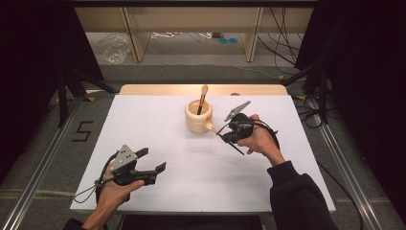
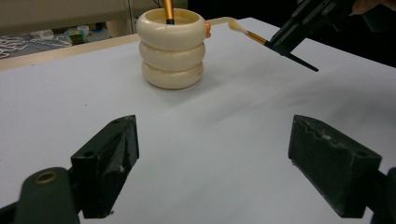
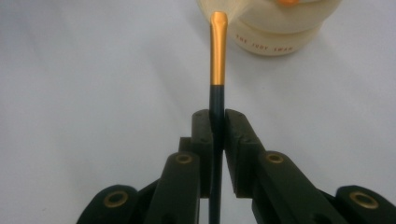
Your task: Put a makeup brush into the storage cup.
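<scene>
A cream ringed holder stands upright at the back middle of the white table, with one brush standing in it. My right gripper is shut on the black handle of a second brush. That brush is lifted off the table, and its gold ferrule and pale tip point at the holder's right side, close beside it. My left gripper stays low at the front left, open, with nothing between its fingers.
A small orange bit sticks out of the holder's side. Beyond the table's wooden far edge stand a shelf frame and loose cables on the floor. Metal rails run along both sides.
</scene>
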### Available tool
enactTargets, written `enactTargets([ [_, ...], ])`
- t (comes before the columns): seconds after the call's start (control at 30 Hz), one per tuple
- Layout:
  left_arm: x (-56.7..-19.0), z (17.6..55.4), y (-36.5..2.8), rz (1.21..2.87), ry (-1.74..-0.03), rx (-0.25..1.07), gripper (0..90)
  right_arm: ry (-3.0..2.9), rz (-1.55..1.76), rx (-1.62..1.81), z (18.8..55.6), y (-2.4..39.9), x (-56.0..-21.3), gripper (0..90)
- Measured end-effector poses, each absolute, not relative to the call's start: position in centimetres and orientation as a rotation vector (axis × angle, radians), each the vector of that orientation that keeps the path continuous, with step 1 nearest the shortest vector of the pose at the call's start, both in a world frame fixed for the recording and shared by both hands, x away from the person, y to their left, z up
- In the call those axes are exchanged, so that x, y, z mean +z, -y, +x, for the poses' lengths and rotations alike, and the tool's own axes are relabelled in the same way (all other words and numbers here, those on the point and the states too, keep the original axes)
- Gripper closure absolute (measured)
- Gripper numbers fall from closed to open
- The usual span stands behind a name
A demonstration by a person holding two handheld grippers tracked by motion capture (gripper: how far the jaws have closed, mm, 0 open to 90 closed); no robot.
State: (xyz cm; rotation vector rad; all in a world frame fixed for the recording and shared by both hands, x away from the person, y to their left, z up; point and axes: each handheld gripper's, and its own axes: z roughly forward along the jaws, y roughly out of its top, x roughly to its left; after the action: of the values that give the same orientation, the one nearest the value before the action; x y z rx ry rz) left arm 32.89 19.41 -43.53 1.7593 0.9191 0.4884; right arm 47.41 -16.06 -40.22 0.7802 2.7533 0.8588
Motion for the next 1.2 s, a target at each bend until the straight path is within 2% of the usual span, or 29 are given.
enactTargets([
  [0.53, -43.5, 32.9, -19.4, 1.753, -0.928, 0.489, 16.1, -2.617, 0.815, 1.112, 47.4, 16.8, -38.5, 83.5],
  [1.2, -43.6, 33.0, -19.5, 1.76, -0.92, 0.491, 16.1, -2.428, 0.842, 1.353, 48.2, 17.6, -38.1, 83.5],
])
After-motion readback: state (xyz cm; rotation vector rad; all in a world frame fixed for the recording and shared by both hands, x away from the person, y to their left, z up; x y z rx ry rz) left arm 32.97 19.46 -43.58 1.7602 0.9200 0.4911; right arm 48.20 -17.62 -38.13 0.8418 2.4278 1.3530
